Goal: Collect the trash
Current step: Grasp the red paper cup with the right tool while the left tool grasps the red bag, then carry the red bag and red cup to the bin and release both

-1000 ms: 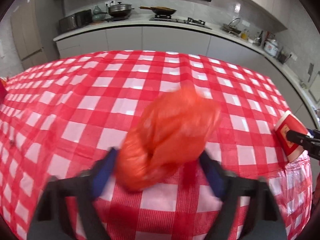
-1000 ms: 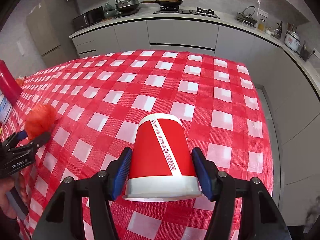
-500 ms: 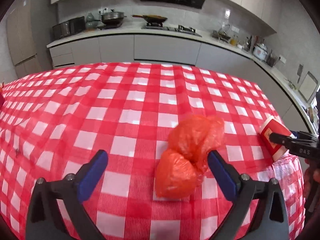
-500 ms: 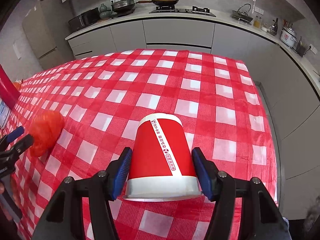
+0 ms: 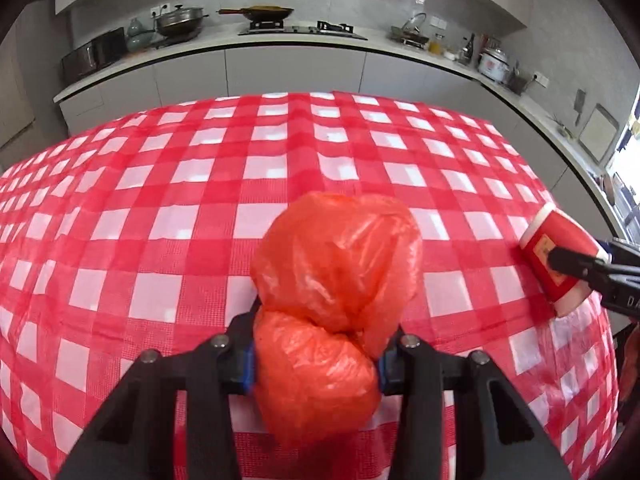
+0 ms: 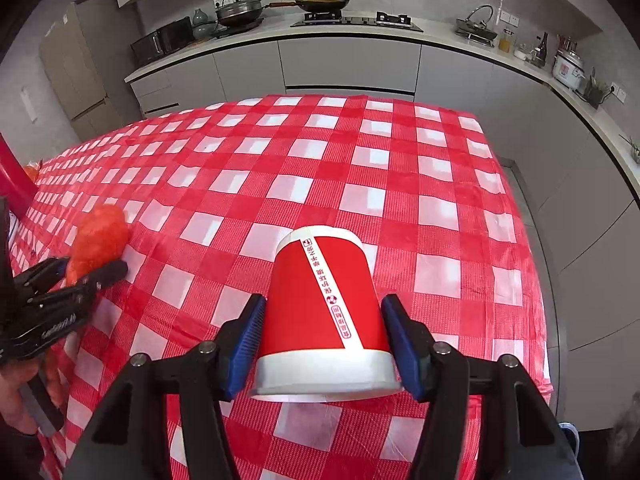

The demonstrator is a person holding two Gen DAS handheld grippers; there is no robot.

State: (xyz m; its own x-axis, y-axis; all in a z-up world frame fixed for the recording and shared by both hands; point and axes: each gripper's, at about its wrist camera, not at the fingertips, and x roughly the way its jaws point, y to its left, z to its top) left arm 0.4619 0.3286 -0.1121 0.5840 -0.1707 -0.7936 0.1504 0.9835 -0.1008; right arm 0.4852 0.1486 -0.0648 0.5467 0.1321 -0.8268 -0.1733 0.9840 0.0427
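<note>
A crumpled orange plastic bag (image 5: 328,312) is between the fingers of my left gripper (image 5: 316,364), which is shut on its lower lump above the red-checked tablecloth (image 5: 200,184). The bag also shows in the right wrist view (image 6: 98,236), with the left gripper (image 6: 86,276) around it. My right gripper (image 6: 322,344) is shut on a red paper cup (image 6: 324,312) with a white rim, lying on its side. The cup (image 5: 558,256) and the right gripper (image 5: 588,268) show at the table's right edge in the left wrist view.
A kitchen counter (image 6: 352,32) with pots, a wok and a rice cooker runs behind the table. A red object (image 6: 14,184) stands at the far left of the table. The table's right edge (image 6: 532,280) drops to the floor beside grey cabinets.
My left gripper let the orange bag drop to the cloth with its jaws wide, then closed on it again. My right gripper keeps hold of the cup, barely moved.
</note>
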